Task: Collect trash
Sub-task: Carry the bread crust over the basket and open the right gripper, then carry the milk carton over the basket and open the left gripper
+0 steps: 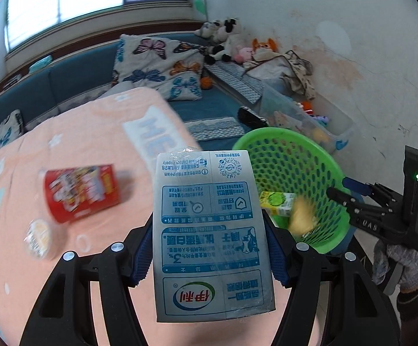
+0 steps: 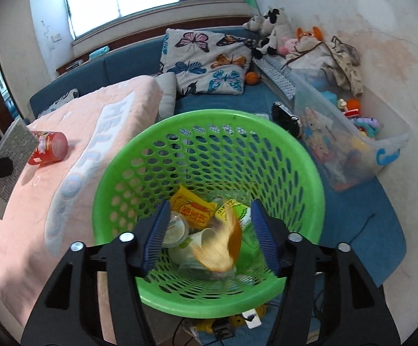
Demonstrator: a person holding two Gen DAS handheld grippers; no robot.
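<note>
My left gripper (image 1: 209, 245) is shut on a flattened grey-and-blue milk carton (image 1: 211, 230), held above the pink-covered table (image 1: 64, 132). It also shows in the right wrist view (image 2: 9, 150) at the far left. A green mesh basket (image 2: 209, 132) stands right of the table and holds several wrappers and cups. My right gripper (image 2: 209, 233) is open over the basket; a blurred yellow-orange wrapper (image 2: 223, 245) is falling between its jaws. The right gripper shows in the left wrist view (image 1: 350, 193) at the basket's rim (image 1: 281, 135).
A red snack can (image 1: 82, 193) lies on its side on the table, with a small round cup (image 1: 38, 238) near it. Behind are a blue sofa (image 2: 128, 63) with a butterfly pillow (image 2: 209, 60), plush toys and a clear toy bin (image 2: 350, 141) by the wall.
</note>
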